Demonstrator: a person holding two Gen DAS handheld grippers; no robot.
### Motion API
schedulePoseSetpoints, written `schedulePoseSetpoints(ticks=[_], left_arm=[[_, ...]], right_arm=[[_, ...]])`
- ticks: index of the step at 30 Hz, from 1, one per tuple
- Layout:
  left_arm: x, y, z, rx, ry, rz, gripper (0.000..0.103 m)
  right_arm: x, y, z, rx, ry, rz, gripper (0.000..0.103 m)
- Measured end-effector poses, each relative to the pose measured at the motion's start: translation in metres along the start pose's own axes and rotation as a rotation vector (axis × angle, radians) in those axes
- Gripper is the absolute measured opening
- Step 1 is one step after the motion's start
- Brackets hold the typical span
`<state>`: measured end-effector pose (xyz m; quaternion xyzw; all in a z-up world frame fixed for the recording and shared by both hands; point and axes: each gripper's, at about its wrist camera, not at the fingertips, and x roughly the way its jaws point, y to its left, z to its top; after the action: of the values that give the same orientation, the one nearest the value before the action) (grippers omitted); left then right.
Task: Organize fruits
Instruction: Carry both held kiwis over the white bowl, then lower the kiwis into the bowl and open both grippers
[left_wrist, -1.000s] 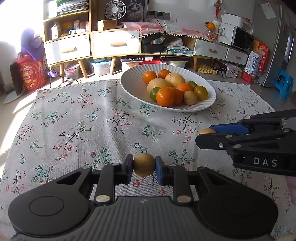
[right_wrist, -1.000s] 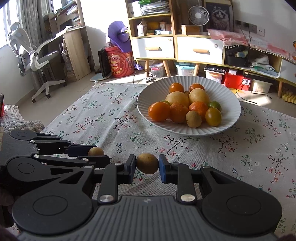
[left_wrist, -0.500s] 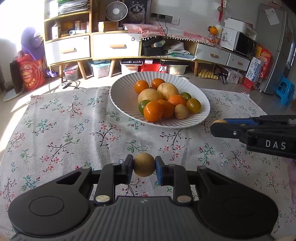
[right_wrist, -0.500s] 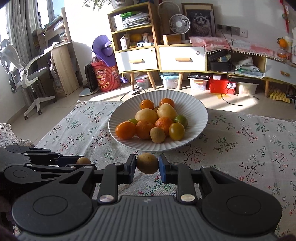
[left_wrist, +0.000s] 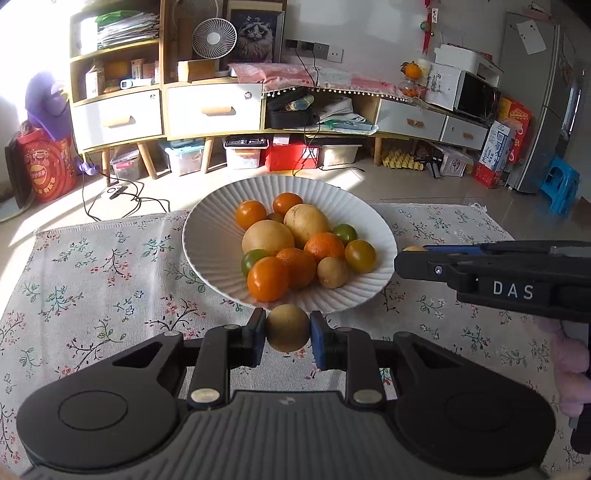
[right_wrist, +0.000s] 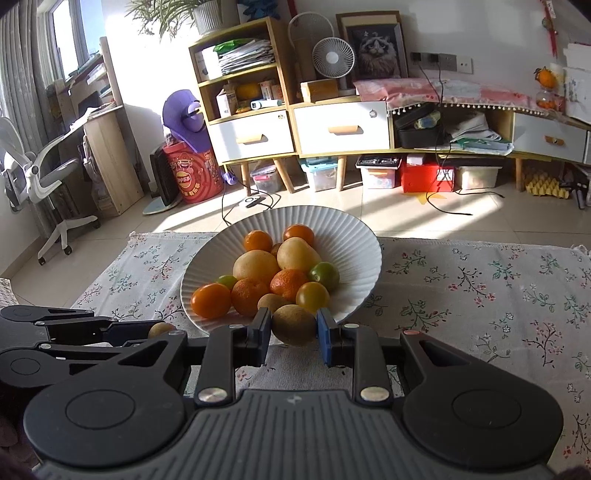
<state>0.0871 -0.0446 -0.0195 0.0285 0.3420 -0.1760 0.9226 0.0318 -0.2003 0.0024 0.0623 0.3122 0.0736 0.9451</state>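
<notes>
Two claws, one brown fruit each.
My left claw (left_wrist: 287, 333) and right claw (right_wrist: 293, 330) each clamp one fruit near the bowl (left_wrist: 207, 236), which holds eleven.

L black two-finger gripper (left_wrist: 288, 334), blue pad on one finger, jaws pinched on a small round tan-brown fruit (left_wrist: 287, 328), pointing fwd and tilted down. R black two-finger gripper (right_wrist: 294, 328), same build, clamped on a small round olive-brown fruit (right_wrist: 294, 324), also angled down. In L view the R gripper shows side-on at right, fingertips fwd, a bit of pink sleeve (left_wrist: 569, 365) under it. The two sit side by side.
</notes>
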Motion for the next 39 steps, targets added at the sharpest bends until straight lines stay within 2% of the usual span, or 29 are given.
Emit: schedulePoseSetpoints(ticks=[9,15,24,34,39], left_arm=[[0.017,-0.005,0.022,-0.013,-0.015,-0.044,0.023],[0.037,-0.011,0.051,-0.018,-0.036,-0.080,0.023],[0.083,-0.024,0.080,-0.013,0.018,-0.129,0.023],[0.107,-0.030,0.084,0.011,0.079,-0.080,0.023],[0.105,-0.030,0.084,0.016,0.071,-0.063,0.024]], right_arm=[[0.013,-0.013,0.005,0.027,0.004,-0.003,0.024],[0.025,-0.023,0.012,0.067,-0.022,0.006,0.024],[0.036,-0.030,0.015,0.058,-0.037,-0.001,0.024],[0.041,-0.035,0.013,0.069,-0.021,0.011,0.024],[0.042,-0.035,0.015,0.075,-0.019,0.018,0.026]])
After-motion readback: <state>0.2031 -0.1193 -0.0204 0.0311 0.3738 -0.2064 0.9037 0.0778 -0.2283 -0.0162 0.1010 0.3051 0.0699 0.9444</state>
